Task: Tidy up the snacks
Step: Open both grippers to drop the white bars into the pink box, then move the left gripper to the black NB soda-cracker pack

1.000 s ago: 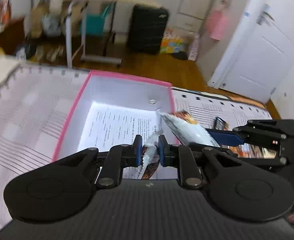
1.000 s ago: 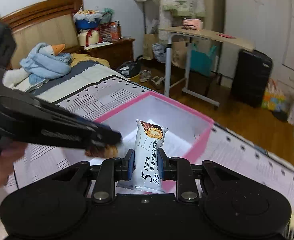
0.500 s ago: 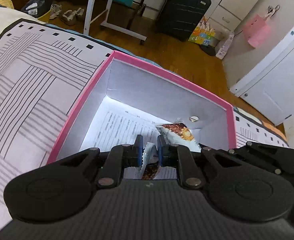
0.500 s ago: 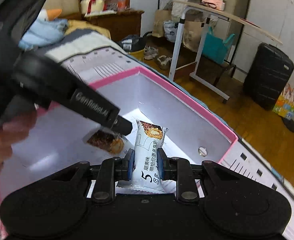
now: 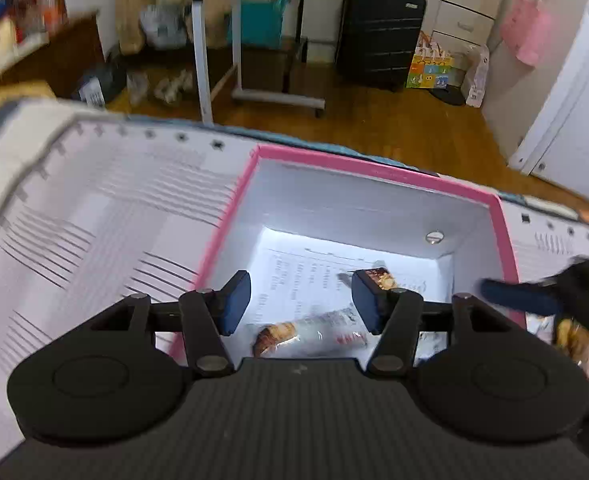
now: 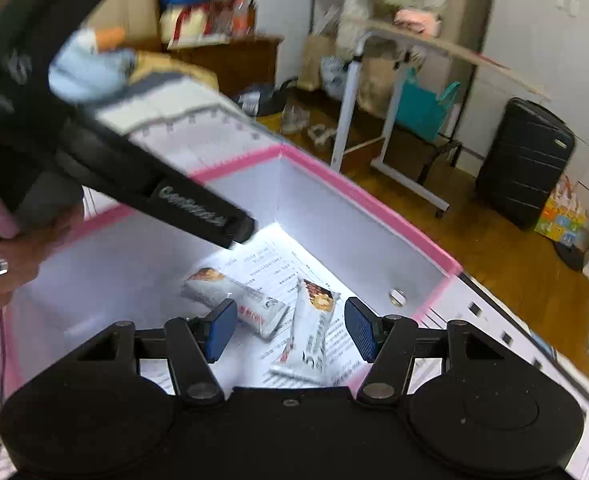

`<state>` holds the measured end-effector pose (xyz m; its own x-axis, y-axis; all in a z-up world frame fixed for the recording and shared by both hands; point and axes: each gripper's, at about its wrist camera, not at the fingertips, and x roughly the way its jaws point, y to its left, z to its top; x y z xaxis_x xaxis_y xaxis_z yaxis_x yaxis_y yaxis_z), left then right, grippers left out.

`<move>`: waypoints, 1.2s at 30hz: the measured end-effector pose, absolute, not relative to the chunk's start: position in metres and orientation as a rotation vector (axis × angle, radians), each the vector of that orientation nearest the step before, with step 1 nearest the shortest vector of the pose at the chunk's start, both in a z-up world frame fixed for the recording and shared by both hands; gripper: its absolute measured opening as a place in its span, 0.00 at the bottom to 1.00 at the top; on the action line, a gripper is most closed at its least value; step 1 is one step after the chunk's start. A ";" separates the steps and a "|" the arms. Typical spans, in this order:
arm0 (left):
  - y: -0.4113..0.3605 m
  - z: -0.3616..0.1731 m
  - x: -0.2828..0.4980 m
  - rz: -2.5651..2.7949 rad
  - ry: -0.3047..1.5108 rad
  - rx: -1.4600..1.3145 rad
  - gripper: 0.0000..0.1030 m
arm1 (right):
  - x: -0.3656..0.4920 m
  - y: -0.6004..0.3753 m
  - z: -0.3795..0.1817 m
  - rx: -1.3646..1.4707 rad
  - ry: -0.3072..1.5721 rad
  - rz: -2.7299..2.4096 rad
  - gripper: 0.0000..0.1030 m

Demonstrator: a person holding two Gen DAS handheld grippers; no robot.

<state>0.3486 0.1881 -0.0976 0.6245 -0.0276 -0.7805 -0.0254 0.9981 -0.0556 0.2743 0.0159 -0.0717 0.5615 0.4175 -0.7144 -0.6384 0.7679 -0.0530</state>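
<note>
**Both snack packets dropped into pink box, jaws opening**

Since a second ago both packets have left the pads: each was pinched upright over the box, now both lie on the box floor. Both hands have also come lower and closer over the box.

Left gripper (image 5: 300, 306): jaws opening, about half spread, nothing between the pads. Blue pads clear of everything. Croissant-print packet (image 5: 308, 334) lies flat on its side on the box floor, below the gap, not touched.

Right gripper (image 6: 290, 330): jaws opening, about half spread, pads empty. White packet with "5" print (image 6: 314, 328) lies on the box floor under the gap, its pictured end pointing away from the camera, slightly tilted. It is not pressed by either pad. In the right wrist view the croissant-print packet (image 6: 234, 298) lies just beside the white one, to its left, near ends almost meeting; cannot tell if they touch.

Pink-rimmed box (image 5: 374, 170): white inside, printed paper sheet (image 6: 270, 258) on the floor, small metal stud (image 5: 434, 237) on the far inner wall. Box sits on a bed with a white bedspread (image 5: 94, 208) with a black line pattern.

Left gripper's arm crosses the top left of the right wrist view, with a person's hand (image 6: 6, 264) holding it, ring on a finger. Background blurred: black suitcase (image 5: 380, 34), white-framed side table (image 6: 374, 92), wooden floor.
</note>
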 end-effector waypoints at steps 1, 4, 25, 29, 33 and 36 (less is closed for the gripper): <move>0.187 -0.091 0.342 -0.005 0.881 -0.033 0.55 | 0.265 0.007 -0.065 -0.291 0.740 0.621 0.62; 0.187 -0.072 0.320 -0.020 0.861 0.022 0.58 | 0.238 -0.022 -0.047 -0.195 0.744 0.581 0.63; 0.106 -0.026 0.173 -0.376 0.922 0.001 0.55 | 0.114 -0.131 -0.024 -0.160 0.799 0.450 0.61; 0.068 -0.040 0.164 -0.449 0.943 0.059 0.36 | 0.105 -0.134 -0.049 -0.173 0.853 0.472 0.54; 0.037 -0.064 0.169 -0.506 0.998 0.051 0.32 | 0.104 -0.130 -0.072 -0.178 0.876 0.480 0.54; 0.020 -0.082 0.175 -0.502 1.022 0.038 0.32 | 0.104 -0.128 -0.091 -0.186 0.900 0.481 0.54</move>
<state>0.1754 0.0198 -0.0824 0.4191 -0.3833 -0.8231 0.4177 0.8863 -0.2000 0.1040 -0.1278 -0.0911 0.5246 0.3232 -0.7876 -0.4757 0.8785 0.0436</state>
